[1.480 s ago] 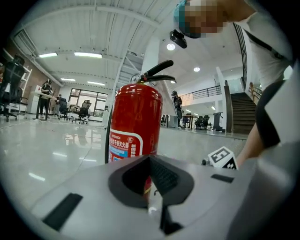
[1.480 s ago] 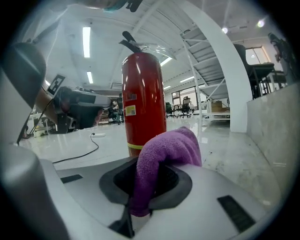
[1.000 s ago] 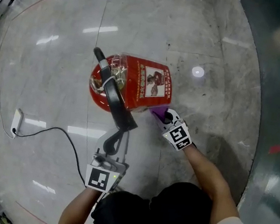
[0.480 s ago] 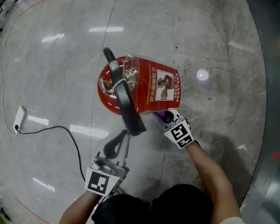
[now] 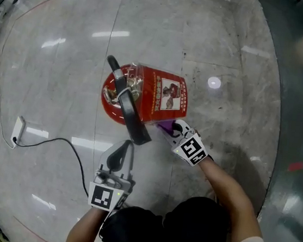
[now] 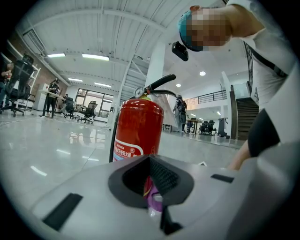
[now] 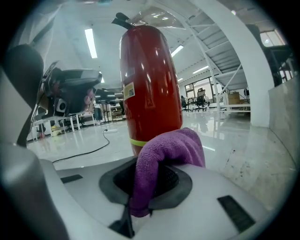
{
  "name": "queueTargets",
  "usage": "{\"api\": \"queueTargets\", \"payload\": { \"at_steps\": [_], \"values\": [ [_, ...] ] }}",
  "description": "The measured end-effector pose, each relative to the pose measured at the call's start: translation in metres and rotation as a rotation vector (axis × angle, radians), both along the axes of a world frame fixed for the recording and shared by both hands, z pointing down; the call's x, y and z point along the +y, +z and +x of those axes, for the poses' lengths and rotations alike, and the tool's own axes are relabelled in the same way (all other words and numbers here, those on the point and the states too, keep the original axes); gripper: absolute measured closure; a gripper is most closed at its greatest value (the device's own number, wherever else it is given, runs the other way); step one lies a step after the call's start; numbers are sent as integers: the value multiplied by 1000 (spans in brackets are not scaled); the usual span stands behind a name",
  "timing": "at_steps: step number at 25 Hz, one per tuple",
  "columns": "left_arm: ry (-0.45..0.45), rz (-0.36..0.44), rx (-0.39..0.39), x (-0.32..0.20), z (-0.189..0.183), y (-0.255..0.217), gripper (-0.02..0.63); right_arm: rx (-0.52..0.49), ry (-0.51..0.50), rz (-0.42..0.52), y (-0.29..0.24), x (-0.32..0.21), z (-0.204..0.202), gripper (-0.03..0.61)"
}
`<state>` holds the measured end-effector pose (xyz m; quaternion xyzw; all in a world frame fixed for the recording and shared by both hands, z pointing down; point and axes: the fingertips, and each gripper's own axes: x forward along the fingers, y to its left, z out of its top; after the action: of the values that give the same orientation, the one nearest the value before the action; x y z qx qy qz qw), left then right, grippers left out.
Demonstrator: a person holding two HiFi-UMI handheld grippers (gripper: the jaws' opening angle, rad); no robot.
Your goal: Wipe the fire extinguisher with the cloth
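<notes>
A red fire extinguisher [image 5: 160,94] stands upright on the polished stone floor, its black hose [image 5: 130,115] hanging down the near side. My right gripper [image 5: 175,130] is shut on a purple cloth [image 5: 165,126] that sits against the cylinder's lower side. In the right gripper view the cloth [image 7: 168,150] bulges out of the right gripper [image 7: 150,180] just in front of the extinguisher [image 7: 150,89]. My left gripper [image 5: 117,156] is low on the floor before the hose, shut and holding nothing. In the left gripper view the extinguisher [image 6: 138,131] rises beyond the left gripper [image 6: 152,180].
A white power strip [image 5: 17,130] lies at the left with a black cable [image 5: 66,143] running toward me. A darker floor strip [image 5: 301,108] borders the right. Office chairs [image 6: 84,111] and a staircase [image 6: 246,117] stand far off.
The head view has shifted a little. The right gripper keeps the cloth against the extinguisher's lower side, and the left gripper has barely moved.
</notes>
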<state>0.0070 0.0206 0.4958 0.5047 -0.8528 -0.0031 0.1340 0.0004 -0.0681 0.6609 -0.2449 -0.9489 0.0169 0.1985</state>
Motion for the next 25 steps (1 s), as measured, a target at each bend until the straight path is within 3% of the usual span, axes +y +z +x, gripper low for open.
{"api": "queueTargets", "payload": {
  "at_steps": [15, 20, 25],
  "values": [
    [-12, 18, -24, -14, -5, -14, 609, -61, -1, -67, -68, 5, 2, 523],
    [-30, 78, -58, -13, -9, -25, 609, -81, -10, -82, -94, 7, 3, 523],
    [-23, 54, -44, -14, -12, -25, 609, -92, -11, -71, -112, 5, 2, 523]
  ]
}}
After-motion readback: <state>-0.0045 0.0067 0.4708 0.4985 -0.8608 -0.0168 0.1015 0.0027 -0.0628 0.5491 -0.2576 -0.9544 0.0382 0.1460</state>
